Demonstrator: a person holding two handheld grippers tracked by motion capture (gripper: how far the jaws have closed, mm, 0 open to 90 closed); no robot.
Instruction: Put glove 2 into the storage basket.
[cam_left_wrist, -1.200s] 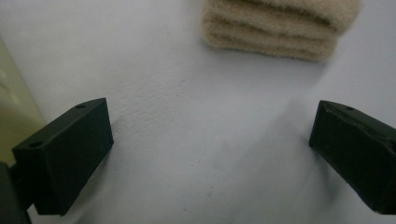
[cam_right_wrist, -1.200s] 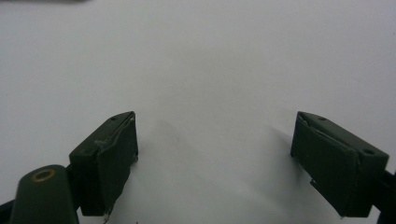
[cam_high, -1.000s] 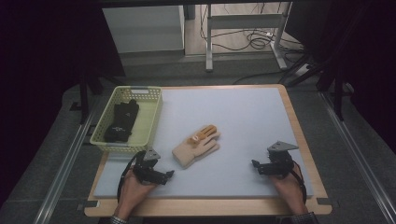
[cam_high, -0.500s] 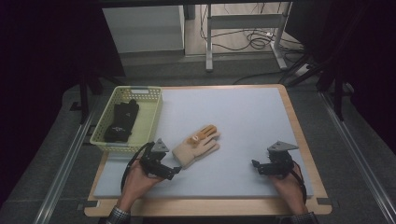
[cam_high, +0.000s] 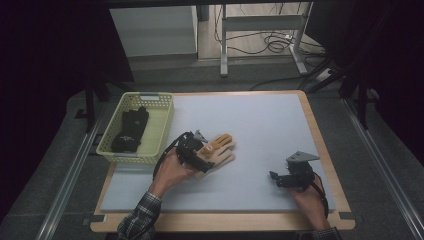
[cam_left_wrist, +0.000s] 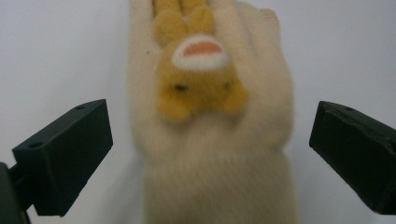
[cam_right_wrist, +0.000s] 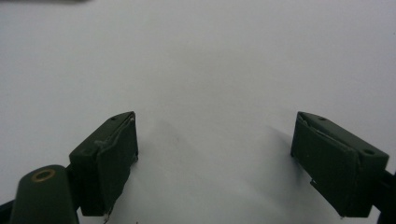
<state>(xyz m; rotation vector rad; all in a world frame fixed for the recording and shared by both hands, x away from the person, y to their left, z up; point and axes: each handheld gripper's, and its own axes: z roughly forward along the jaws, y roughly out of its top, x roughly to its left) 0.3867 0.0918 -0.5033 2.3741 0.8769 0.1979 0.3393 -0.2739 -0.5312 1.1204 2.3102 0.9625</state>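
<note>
The glove (cam_high: 218, 149) now lay between our left gripper's (cam_high: 199, 156) spread jaws, newly arrived for grasping; right gripper (cam_high: 278, 178) rested released.

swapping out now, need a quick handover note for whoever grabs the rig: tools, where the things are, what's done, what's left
Left tool: open, jaws either side of the cream glove at its cuff end, not closed on it.
Right tool: open, over bare mat near the right edge.
Cream glove lies flat mid-mat; a black glove is already in the yellow basket.
Left, probably: close on the cream glove and move it to the basket.
</note>
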